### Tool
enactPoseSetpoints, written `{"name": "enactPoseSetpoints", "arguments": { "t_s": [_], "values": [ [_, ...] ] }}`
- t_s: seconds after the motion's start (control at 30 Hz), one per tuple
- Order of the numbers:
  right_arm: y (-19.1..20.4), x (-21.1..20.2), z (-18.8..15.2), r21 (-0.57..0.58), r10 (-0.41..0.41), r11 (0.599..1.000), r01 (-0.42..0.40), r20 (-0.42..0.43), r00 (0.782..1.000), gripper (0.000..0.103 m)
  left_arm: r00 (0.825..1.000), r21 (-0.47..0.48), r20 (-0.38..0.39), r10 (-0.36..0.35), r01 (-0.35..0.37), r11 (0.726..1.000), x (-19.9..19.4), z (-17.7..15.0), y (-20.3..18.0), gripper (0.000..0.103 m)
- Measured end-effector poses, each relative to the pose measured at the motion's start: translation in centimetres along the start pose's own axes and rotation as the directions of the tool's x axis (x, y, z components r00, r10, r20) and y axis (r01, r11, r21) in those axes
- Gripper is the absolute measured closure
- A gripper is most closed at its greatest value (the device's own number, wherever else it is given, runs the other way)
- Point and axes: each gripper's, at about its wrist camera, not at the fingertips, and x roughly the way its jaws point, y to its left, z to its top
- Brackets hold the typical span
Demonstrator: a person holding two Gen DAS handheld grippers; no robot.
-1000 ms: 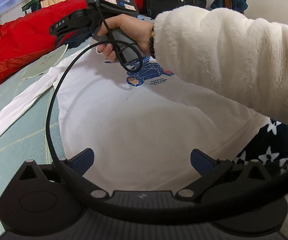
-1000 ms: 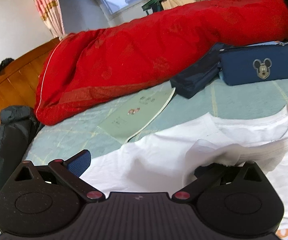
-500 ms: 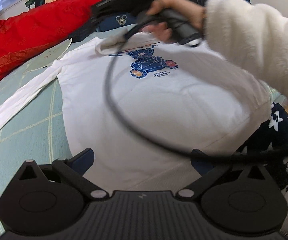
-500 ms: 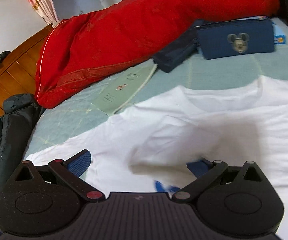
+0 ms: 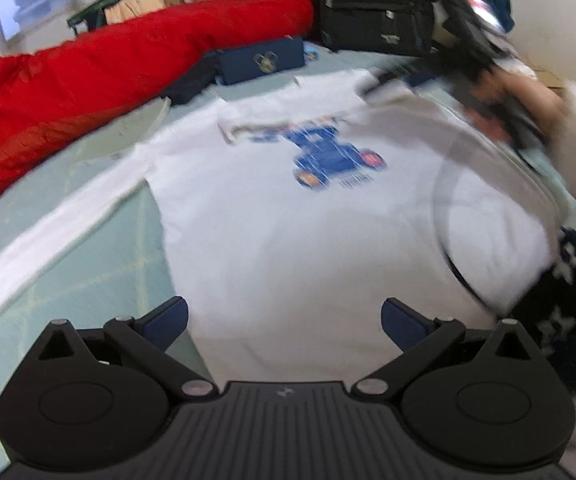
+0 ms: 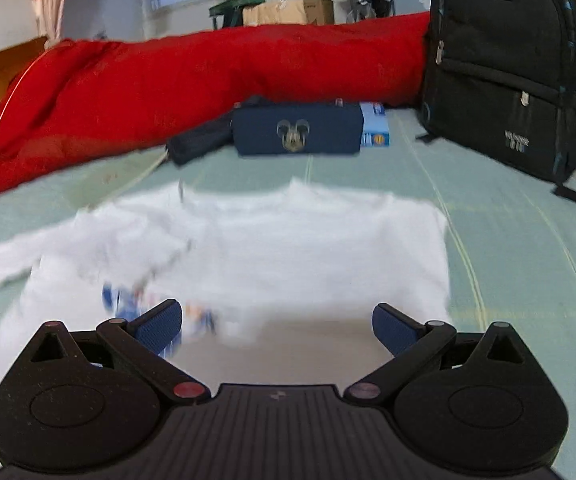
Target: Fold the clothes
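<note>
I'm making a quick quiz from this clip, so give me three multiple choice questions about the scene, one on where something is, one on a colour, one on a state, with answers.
1. Where is the black backpack?
A. far right of the bed, upright beside the red quilt
B. on the shirt
C. on the floor

2. What colour is the shirt being folded?
A. red
B. white with a blue print
C. black

3. How do the left gripper fingers stand?
A. shut on a sleeve
B. shut on nothing
C. open, holding nothing

Answers: 1 A, it stands at the quilt's end. 2 B, white cloth, blue chest graphic. 3 C, pads wide apart over the shirt.
</note>
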Motion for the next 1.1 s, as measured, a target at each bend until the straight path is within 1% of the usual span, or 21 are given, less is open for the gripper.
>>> {"name": "enactPoseSetpoints", "arguments": {
  "t_s": [0.07,0.13,0.23,0.33,0.4,0.43,0.5,0.57,0.67,0.73,0.8,0.87,0.93,1.03,1.1],
  "values": [
    [0.6,-1.2,-2.0,-0.031,0.006,0.999,-0.006,-0.018,1.0,0.0,1.0,0.009,0.018,0.026,-0.026,1.0,0.6,1.8,0.3,0.001],
    [1.5,-2.5,-3.9,-0.065,0.013,0.998,-0.015,-0.029,0.999,0.0,0.999,0.019,0.035,0.015,-0.016,1.0,2.0,4.1,0.4,0.001],
    [2.3,-4.3,-6.1,-0.057,0.033,0.998,-0.034,-0.017,0.999,0.0,0.999,0.005,0.04,0.006,-0.006,1.0,5.1,7.8,0.3,0.001],
    [2.5,-5.7,-7.7,-0.024,0.053,0.998,-0.053,0.006,0.999,0.0,0.999,-0.005,0.047,-0.003,0.003,1.0,8.6,11.7,-0.2,0.001],
    [2.7,-6.3,-8.2,-0.032,0.074,0.997,-0.074,0.001,0.997,0.0,0.999,-0.006,0.043,-0.018,0.018,1.0,11.2,14.1,-0.6,0.001],
    [2.8,-6.5,-8.3,-0.046,0.078,0.996,-0.078,0.001,0.997,0.0,0.999,-0.008,0.041,-0.012,0.013,1.0,12.4,15.2,-0.9,0.001],
    [2.9,-7.1,-8.4,-0.067,0.07,0.995,-0.068,0.021,0.997,0.0,1.0,-0.01,0.023,0.008,-0.007,1.0,15.2,17.3,-1.3,0.001],
    [2.7,-7.6,-8.5,-0.074,0.07,0.995,-0.066,0.049,0.996,0.0,1.0,-0.02,0.0,0.007,-0.007,1.0,17.8,18.8,-1.4,0.001],
    [1.8,-8.0,-8.4,-0.026,0.077,0.997,-0.075,0.108,0.991,0.0,0.999,-0.041,-0.044,0.025,-0.027,0.999,21.4,19.7,-1.2,0.001],
    [1.3,-7.9,-8.4,-0.001,0.092,0.996,-0.093,0.111,0.99,0.0,0.996,-0.044,-0.077,0.043,-0.047,0.998,23.5,20.0,-1.0,0.001],
    [1.1,-7.9,-8.5,-0.006,0.093,0.996,-0.093,0.116,0.989,0.0,0.992,-0.024,-0.103,0.073,-0.076,0.997,24.4,19.6,-0.7,0.001],
    [1.0,-7.8,-8.6,-0.011,0.083,0.997,-0.082,0.123,0.989,0.0,0.989,-0.013,-0.1,0.107,-0.109,0.994,24.4,19.3,-0.1,0.001],
    [0.7,-7.7,-8.6,0.006,0.092,0.996,-0.094,0.126,0.988,0.0,0.985,-0.036,-0.102,0.141,-0.145,0.989,23.9,19.2,1.5,0.001],
    [0.5,-7.9,-8.6,0.028,0.105,0.994,-0.109,0.132,0.986,0.0,0.972,-0.07,-0.112,0.208,-0.216,0.974,23.0,18.8,4.5,0.001],
    [0.5,-8.1,-8.6,0.02,0.102,0.994,-0.106,0.143,0.985,0.0,0.963,-0.106,-0.118,0.242,-0.255,0.961,22.3,18.4,7.0,0.001]
  ]
}}
